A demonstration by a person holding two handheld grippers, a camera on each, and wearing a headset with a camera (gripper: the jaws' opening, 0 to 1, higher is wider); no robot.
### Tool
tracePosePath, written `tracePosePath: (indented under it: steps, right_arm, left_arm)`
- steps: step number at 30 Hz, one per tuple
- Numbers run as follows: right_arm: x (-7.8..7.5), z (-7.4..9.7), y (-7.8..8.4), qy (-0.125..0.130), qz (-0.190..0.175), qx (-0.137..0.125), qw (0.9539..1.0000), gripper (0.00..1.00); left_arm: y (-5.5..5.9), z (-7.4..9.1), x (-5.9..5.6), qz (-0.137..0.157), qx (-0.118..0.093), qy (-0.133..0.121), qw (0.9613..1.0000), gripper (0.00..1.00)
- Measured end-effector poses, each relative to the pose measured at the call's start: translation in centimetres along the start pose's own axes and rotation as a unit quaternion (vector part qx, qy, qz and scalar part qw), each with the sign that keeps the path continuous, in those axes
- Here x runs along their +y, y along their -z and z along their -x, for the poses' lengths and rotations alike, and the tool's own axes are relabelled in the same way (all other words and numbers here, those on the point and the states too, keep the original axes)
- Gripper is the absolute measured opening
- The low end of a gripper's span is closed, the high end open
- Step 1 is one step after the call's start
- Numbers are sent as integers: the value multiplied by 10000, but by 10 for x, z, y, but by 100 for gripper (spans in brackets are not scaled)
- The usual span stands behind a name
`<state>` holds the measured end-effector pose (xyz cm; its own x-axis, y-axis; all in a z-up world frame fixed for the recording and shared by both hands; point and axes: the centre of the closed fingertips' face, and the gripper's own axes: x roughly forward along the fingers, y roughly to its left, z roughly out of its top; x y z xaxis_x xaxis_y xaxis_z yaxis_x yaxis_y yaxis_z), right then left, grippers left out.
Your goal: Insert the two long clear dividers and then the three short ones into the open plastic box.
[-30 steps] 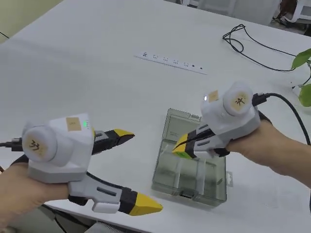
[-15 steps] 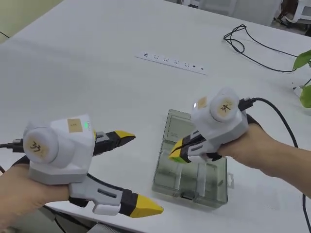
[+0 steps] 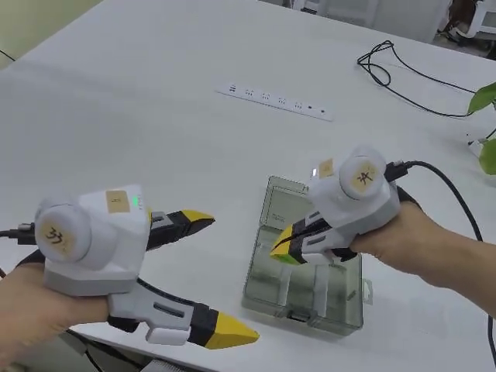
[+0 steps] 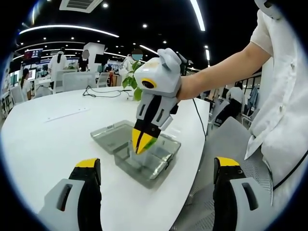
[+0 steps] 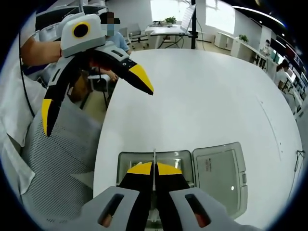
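Note:
The clear plastic box (image 3: 260, 291) lies near the table's front edge, its lid (image 3: 288, 199) flat open on the far side. Clear partitions stand inside it. My right gripper (image 3: 282, 246) hovers over the box's middle, shut on a thin clear divider (image 5: 154, 159) held edge-on between the yellow tips. In the right gripper view the box (image 5: 126, 161) and lid (image 5: 219, 173) lie just beyond the jaws. My left gripper (image 3: 214, 276) stays left of the box, open and holding nothing. The left gripper view has the right gripper (image 4: 141, 140) pointing down into the box (image 4: 108, 137).
A white power strip (image 3: 275, 101) lies across the table's far middle. A black cable (image 3: 403, 74) loops at the far right beside green plant leaves (image 3: 484, 97). The table's front edge runs just below the box. Office chairs and people stand in the background.
My right gripper has shifted slightly left and down over the box, still holding the divider. The left gripper has barely moved.

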<state>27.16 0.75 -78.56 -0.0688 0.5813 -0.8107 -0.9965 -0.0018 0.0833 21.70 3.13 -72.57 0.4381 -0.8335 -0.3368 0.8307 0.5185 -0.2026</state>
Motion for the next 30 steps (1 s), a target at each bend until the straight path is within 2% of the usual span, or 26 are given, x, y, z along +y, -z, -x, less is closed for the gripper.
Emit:
tracePosePath:
  steps: [6,16,25,30]
  right_arm:
    - [3,-7,2,-28,211,132,9997,2]
    - [0,-18,8,-47,139,315,9994,2]
    - [2,-27,15,-38,315,626,9975,2]
    - [1,-27,16,-34,354,692,9970,2]
  left_arm:
    - [1,0,0,5,23,16,10000,100]
    - [2,0,2,9,36,21,10000,100]
    - [3,-3,4,9,70,9,10000,100]
    - [3,-6,5,-4,89,9,10000,100]
